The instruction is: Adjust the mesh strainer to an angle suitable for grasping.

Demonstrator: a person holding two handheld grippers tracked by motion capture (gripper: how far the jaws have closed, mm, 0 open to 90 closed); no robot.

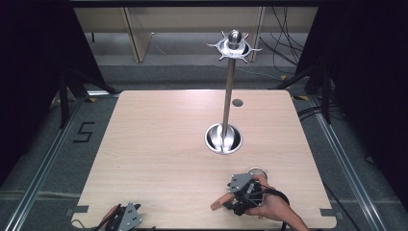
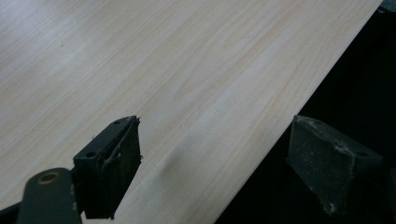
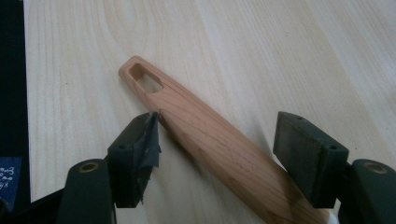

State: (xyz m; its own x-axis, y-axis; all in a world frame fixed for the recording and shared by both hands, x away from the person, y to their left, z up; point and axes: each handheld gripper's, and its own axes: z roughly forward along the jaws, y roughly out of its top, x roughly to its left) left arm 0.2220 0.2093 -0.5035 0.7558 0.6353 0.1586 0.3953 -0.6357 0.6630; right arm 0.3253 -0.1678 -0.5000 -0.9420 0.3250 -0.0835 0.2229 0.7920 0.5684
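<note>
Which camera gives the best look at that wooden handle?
The right gripper view: the wooden handle lies close up between the jaws, its hanging slot clear. In the high view it is a small brown end beside the right gripper.

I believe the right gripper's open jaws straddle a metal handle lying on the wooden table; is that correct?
Not quite: the handle is wooden, not metal, as the right gripper view shows. The right gripper does straddle it with open jaws, and it lies on the wooden table.

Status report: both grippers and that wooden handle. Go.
Left gripper open at table edge. Right gripper open, jaws astride wooden handle, left pad touching it. Utensil stand beyond, path clear.
</note>
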